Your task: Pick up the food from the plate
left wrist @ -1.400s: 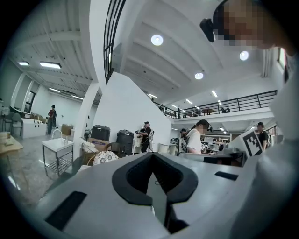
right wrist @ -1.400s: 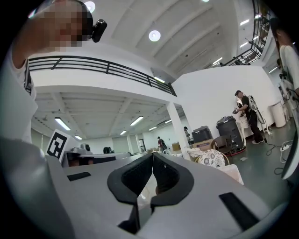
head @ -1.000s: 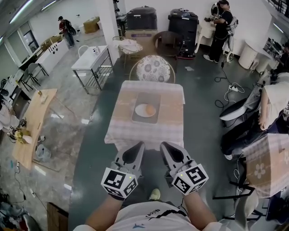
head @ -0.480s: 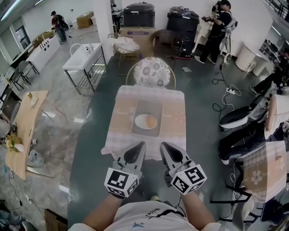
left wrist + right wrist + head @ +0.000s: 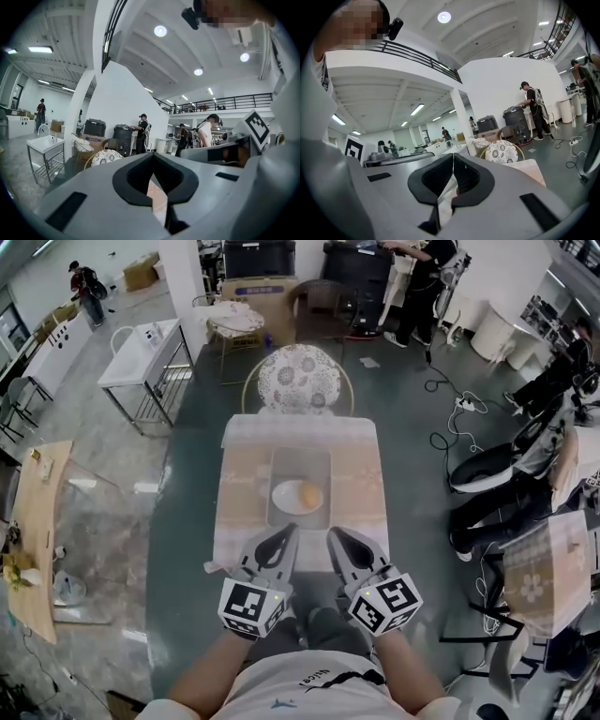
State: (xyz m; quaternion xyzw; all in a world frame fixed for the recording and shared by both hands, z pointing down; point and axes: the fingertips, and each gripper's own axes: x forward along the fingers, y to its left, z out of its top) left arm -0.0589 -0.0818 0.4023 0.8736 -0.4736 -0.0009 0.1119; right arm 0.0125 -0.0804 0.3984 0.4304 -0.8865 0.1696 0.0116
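Note:
A round orange piece of food (image 5: pixel 309 494) lies on a white plate (image 5: pixel 289 499), which rests on a grey mat on the checked-cloth table (image 5: pixel 243 486). My left gripper (image 5: pixel 290 533) and right gripper (image 5: pixel 333 535) are held side by side just before the table's near edge, short of the plate. Both are shut with nothing between the jaws. In the left gripper view the left gripper (image 5: pixel 152 157) tips meet; in the right gripper view the right gripper (image 5: pixel 453 157) tips meet too. The plate is hidden in both gripper views.
A patterned round-backed chair (image 5: pixel 298 377) stands at the table's far end. Chairs and a second clothed table (image 5: pixel 548 573) are to the right, a white metal table (image 5: pixel 141 351) to the far left. People stand at the back by black bins (image 5: pixel 356 261).
The view has moved forward: the table and plate lie closer to me and lower in the picture. Both grippers stay shut and side by side, now reaching the table's near edge.

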